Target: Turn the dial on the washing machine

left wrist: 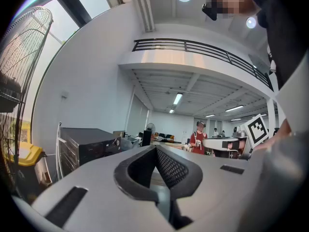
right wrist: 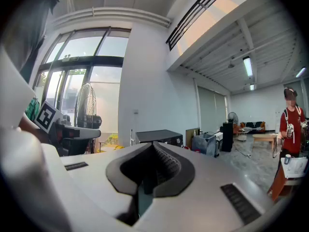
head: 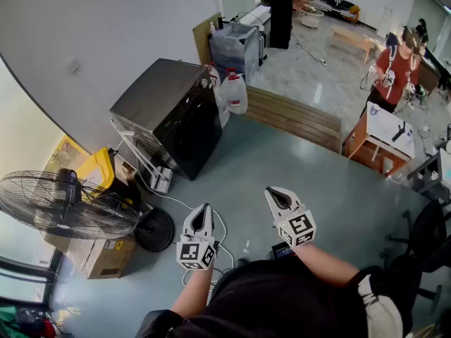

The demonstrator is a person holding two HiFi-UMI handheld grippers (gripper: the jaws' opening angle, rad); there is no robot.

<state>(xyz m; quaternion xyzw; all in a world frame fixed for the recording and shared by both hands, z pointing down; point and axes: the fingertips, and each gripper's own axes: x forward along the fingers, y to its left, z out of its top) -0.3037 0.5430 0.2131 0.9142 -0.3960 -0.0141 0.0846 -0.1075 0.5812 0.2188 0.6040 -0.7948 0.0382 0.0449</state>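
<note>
The washing machine (head: 169, 115) is a dark box standing against the white wall, a few steps ahead of me on the grey floor. A small pale dial (head: 204, 83) shows at its upper front corner. My left gripper (head: 203, 208) and right gripper (head: 271, 191) are held side by side in front of my body, both pointing towards the machine and well short of it. Both are shut, with nothing between the jaws. In the left gripper view the machine (left wrist: 89, 141) is at the left beyond the tips (left wrist: 155, 149). In the right gripper view it (right wrist: 159, 137) lies straight ahead.
A large floor fan (head: 67, 206), a yellow bin (head: 99, 166) and a cardboard box (head: 106, 255) stand left of the machine. A white jug (head: 235, 94) and a wooden pallet (head: 292, 118) lie behind it. A person in red (head: 394, 69) stands by a desk (head: 384, 129).
</note>
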